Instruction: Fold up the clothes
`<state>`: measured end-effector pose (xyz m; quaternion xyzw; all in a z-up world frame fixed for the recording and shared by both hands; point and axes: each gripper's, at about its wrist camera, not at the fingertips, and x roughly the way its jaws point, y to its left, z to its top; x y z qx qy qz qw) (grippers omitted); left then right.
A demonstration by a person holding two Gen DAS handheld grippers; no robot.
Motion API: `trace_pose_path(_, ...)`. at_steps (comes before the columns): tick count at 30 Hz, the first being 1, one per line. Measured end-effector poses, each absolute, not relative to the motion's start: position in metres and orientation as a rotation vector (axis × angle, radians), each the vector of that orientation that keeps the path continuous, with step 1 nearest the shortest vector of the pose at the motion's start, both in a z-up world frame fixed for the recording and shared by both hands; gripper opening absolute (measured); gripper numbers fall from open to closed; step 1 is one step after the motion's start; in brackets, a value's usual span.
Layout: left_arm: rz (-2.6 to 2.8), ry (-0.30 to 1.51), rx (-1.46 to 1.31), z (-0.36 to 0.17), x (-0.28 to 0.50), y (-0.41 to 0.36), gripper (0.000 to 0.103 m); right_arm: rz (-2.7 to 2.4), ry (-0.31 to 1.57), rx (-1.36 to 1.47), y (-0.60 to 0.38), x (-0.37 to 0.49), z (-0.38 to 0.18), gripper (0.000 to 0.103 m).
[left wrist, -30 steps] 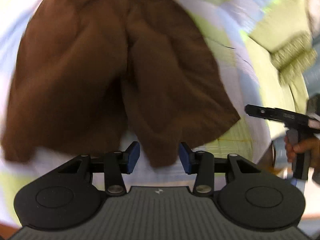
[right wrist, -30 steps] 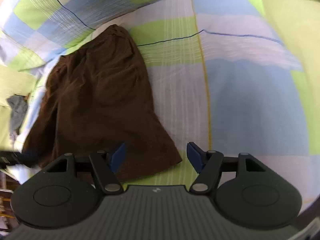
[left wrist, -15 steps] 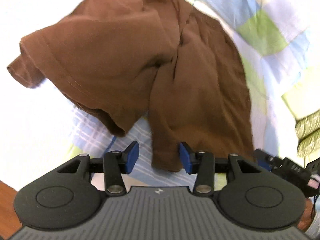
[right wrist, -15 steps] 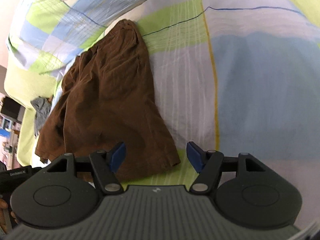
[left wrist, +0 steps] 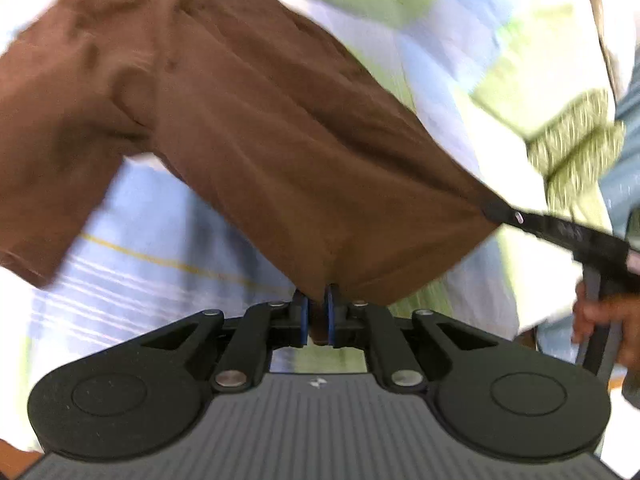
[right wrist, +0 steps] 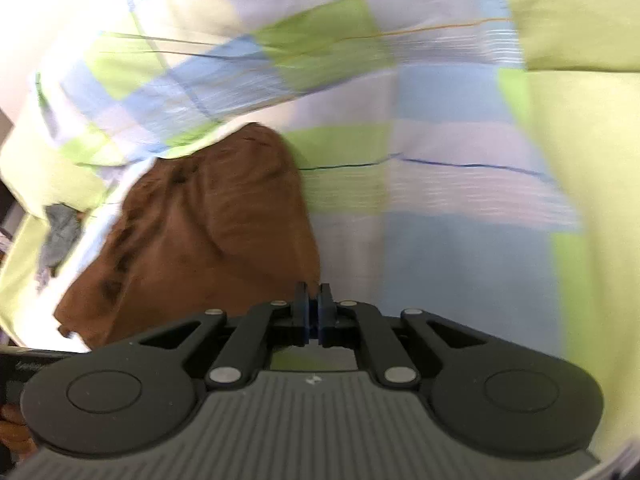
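Tongs first: the left gripper was closing, its blue pads pinched on a fold of hem of the brown shorts, cloth plainly caught between them. The right gripper had its jaws drawn together almost to nothing; in the left wrist view its black finger met the far corner of the same hem, so that the edge ran taut between the two tools. A hand gripped that tool's handle at the right margin. The shorts lay spread on a checked bedspread of blue, green and pale squares, waistband away from the grippers. A small grey cloth sat beyond the shorts, near the bed's edge.
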<state>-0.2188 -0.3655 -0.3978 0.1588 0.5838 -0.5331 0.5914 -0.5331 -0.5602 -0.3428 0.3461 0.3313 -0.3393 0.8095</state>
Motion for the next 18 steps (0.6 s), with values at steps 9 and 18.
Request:
trace_pose_path(9,-1.092,1.197,0.504,-0.355,-0.166,-0.289,0.023,-0.811,0.940,0.588,-0.518,-0.506,-0.349,0.049)
trace_pose_path(18,-0.716,1.333,0.094,-0.372,0.023,-0.211,0.023,-0.447,0.718,1.054,-0.448,-0.384,-0.358,0.050)
